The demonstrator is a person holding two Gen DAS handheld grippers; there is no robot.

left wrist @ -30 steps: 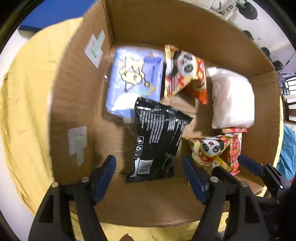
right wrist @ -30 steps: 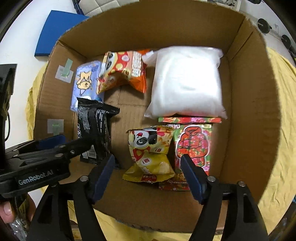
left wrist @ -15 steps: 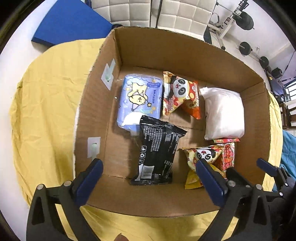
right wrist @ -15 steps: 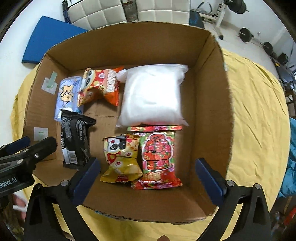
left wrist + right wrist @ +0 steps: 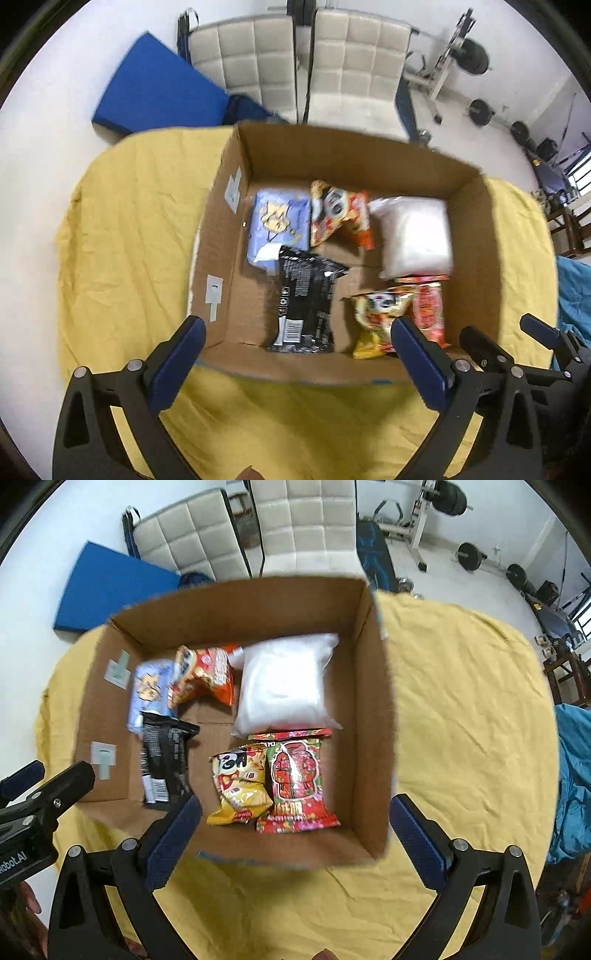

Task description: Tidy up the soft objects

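Note:
An open cardboard box [image 5: 491, 258] [image 5: 373, 709] stands on a yellow cloth. Inside lie a blue tissue pack [image 5: 277, 225] [image 5: 147, 686], an orange panda snack bag [image 5: 340, 214] [image 5: 203, 672], a white soft pack [image 5: 417, 232] [image 5: 284, 683], a black packet [image 5: 306, 302] [image 5: 164, 757], a yellow panda bag [image 5: 373, 317] [image 5: 240, 779] and a red packet [image 5: 430, 306] [image 5: 297, 782]. My left gripper [image 5: 295, 354] is open and empty, above the box's near wall. My right gripper [image 5: 293, 830] is open and empty, above the near wall too.
The yellow cloth [image 5: 129, 240] [image 5: 469, 720] covers a round table. Beyond it on the white floor are a blue mat [image 5: 155, 96] [image 5: 107, 587], two padded chairs [image 5: 295, 66] [image 5: 258, 528] and gym weights [image 5: 472, 55]. A blue cloth [image 5: 572, 775] hangs at the right.
Both grippers have pulled back and up out of the box, with jaws opened wider. The box looks smaller and the room behind has come into view.

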